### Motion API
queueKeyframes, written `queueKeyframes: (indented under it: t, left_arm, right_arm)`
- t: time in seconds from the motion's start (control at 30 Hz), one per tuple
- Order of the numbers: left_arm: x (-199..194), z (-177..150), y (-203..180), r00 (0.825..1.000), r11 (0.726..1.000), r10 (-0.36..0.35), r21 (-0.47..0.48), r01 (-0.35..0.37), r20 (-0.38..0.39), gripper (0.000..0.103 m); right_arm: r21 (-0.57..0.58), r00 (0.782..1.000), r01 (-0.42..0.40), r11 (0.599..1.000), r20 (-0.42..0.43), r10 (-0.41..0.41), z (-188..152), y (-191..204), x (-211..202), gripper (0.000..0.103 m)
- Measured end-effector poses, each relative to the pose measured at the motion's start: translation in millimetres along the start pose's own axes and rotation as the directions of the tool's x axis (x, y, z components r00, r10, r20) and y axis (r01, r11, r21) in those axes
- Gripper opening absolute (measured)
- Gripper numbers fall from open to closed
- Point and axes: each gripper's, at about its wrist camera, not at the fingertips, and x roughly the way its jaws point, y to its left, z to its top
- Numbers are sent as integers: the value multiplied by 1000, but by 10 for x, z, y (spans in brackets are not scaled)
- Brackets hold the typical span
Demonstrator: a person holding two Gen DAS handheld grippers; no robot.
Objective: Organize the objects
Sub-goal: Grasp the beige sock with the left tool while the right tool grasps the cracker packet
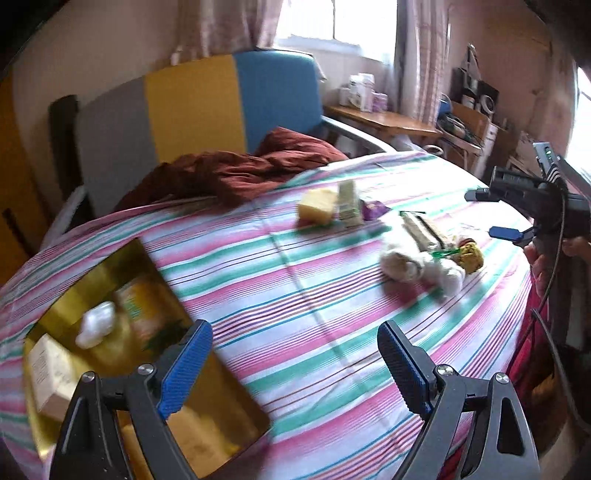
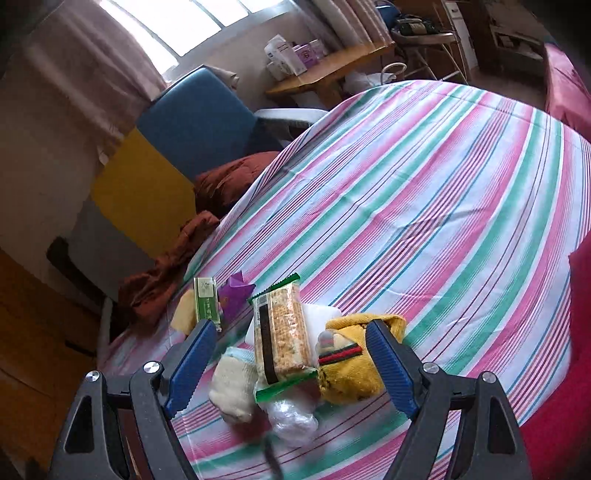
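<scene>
Both wrist views look obliquely down over the striped bed (image 1: 314, 295); they share the cracker packet (image 2: 282, 332), nearer in the right view.

Soft daylight from the blown-out window (image 1: 332, 22); motion blur, fisheye-curved, dark corners.

Home bedroom, probably: striped bedsheet (image 2: 424, 192), curtained window (image 1: 332, 22), wooden desk (image 1: 384, 120).
</scene>
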Motion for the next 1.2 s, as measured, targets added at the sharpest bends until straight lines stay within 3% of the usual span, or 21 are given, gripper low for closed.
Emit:
queueKeyframes:
  t: [0.1,0.33,0.83,0.87,0.9,1.0,1.1,1.2]
  left_arm:
    - [207,130,-162,999,999,-36,19,36,-21,91]
    - [628,424,-506,993,992,-112,53,114,-38,91]
    - [1548,770,-1071,980,977,-145,139,163,-133,89]
    - [1604,771,-1070,978,977,-146,135,166,-146,85]
    - [1676,767,-1055,972,976,-158,123,180,-172,75]
    - [1675,737,-971,945,960,-264,41,277,-196,53]
    - [1547,641,-924,957,970,-228,44,239,-178,52]
    - [1428,521,-788,956,970,-237,2,241,-174,52]
  right_arm:
    - [29,999,-45,999,-12,45,5,-41,25,84]
    - [11,998,-61,998,-25,61,4,-6,47,84]
    - [-28,997,-55,998,-57,54,-2,58,105,84]
    - [-30,997,-53,998,-60,51,-3,62,110,84]
    - [-36,997,-51,998,-64,49,-6,73,118,84]
    - [-69,996,-38,997,-79,33,-20,136,153,84]
    - [-117,994,-13,993,-108,1,-43,217,223,84]
    - [-188,984,36,982,-164,-67,-69,324,386,84]
